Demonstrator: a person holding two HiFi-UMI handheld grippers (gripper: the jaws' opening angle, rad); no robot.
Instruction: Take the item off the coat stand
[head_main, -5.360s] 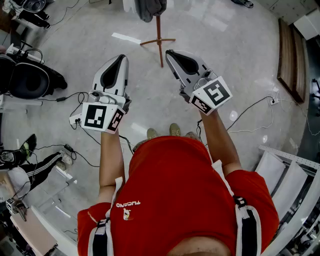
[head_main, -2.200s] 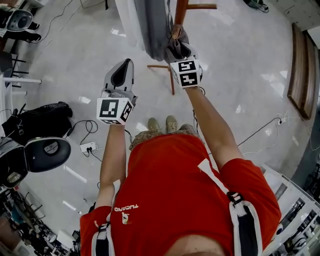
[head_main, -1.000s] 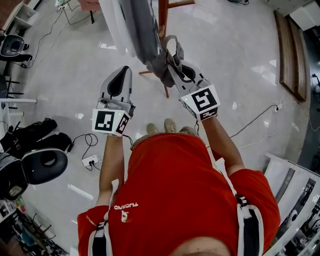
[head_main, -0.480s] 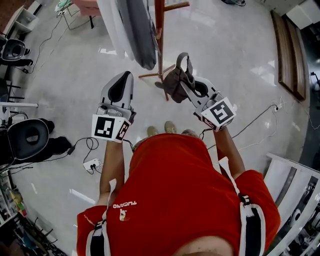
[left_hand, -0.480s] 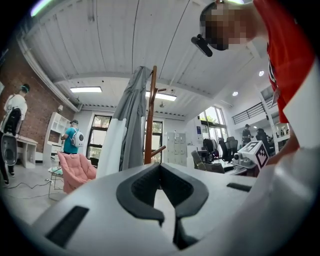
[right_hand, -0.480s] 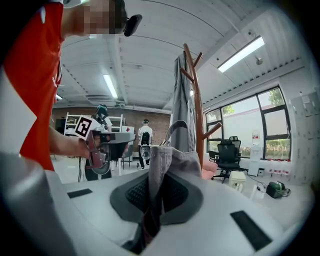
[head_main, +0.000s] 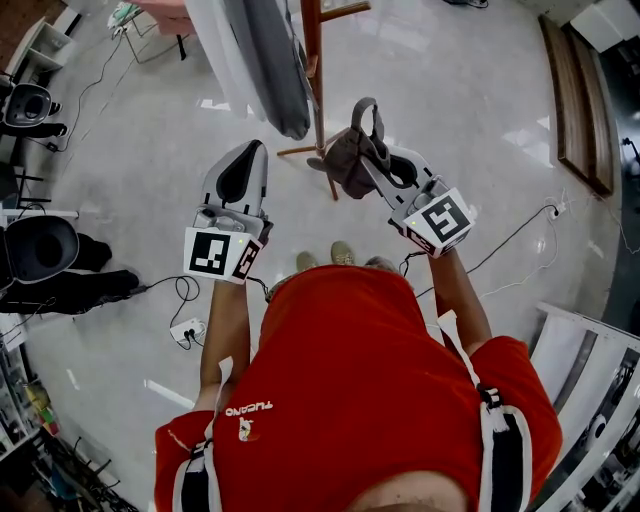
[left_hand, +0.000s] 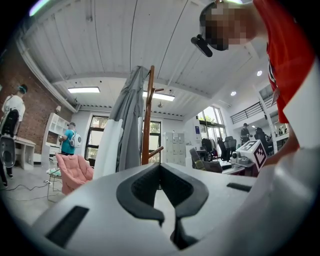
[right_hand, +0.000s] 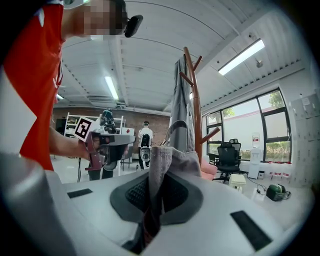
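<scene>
A grey fabric item with a strap loop (head_main: 347, 158) hangs from my right gripper (head_main: 372, 165), clear of the wooden coat stand (head_main: 310, 60) and just right of its pole. In the right gripper view the cloth (right_hand: 172, 160) is pinched between the shut jaws of the right gripper (right_hand: 152, 182), with the stand (right_hand: 194, 100) behind it. A long grey garment (head_main: 265, 60) still hangs on the stand. My left gripper (head_main: 248, 152) is held lower left of the stand, shut and empty; its left gripper view shows the jaws (left_hand: 160, 167) meeting with nothing between them.
The stand's feet (head_main: 300, 150) spread on the pale floor ahead of my shoes. A black office chair (head_main: 40, 245) and cables with a power strip (head_main: 185, 325) lie at the left. A wooden panel (head_main: 575, 100) and white racks (head_main: 590, 350) stand at the right. A pink armchair (left_hand: 75, 172) and people are farther off.
My right gripper has pulled the grey item away from the stand, down and to the right, so it no longer touches the hanging garment. The left gripper has barely moved.
</scene>
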